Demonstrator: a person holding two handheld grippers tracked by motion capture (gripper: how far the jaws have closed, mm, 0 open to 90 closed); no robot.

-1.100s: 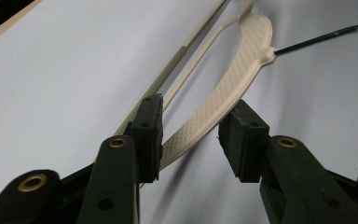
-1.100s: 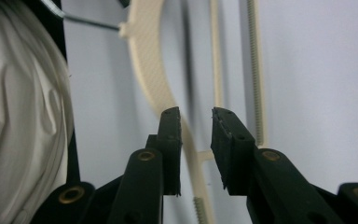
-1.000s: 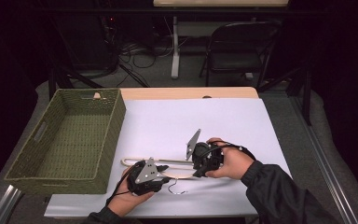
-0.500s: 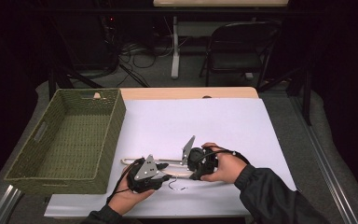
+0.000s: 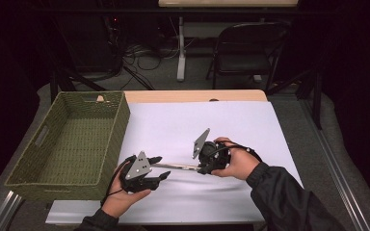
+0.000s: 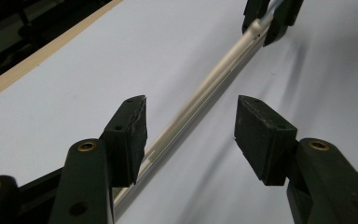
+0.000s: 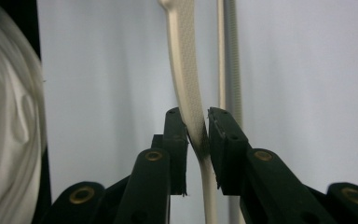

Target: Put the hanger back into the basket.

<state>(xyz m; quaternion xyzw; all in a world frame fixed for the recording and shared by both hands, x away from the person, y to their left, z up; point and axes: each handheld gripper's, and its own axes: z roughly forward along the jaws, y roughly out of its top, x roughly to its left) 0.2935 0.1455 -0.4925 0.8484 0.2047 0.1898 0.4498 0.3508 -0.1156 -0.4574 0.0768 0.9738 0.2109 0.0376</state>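
A long, thin cream-coloured utensil (image 5: 180, 166) stretches between my two grippers over the white sheet. My right gripper (image 5: 202, 167) holds its right end. In the right gripper view the pads (image 7: 196, 128), which have just been closing, pinch the curved cream handle (image 7: 184, 56). My left gripper (image 5: 160, 167) is at the other end. Its jaws (image 6: 191, 135) have just been opening and stand wide apart. The utensil (image 6: 205, 88) runs between them close to the left pad, with neither pad pressing on it. The right gripper (image 6: 270, 18) shows at the utensil's far end.
A green woven basket (image 5: 120, 120) stands at the left of the table, close to my left hand. The white sheet (image 5: 197, 125) covers the tabletop, with a wooden edge (image 5: 192, 95) at the back. A folding chair (image 5: 243, 48) and cables are on the floor beyond.
The left gripper's jaws have opened off the utensil's end and the hand has lifted a little. The right gripper's jaws have tightened on the other end.
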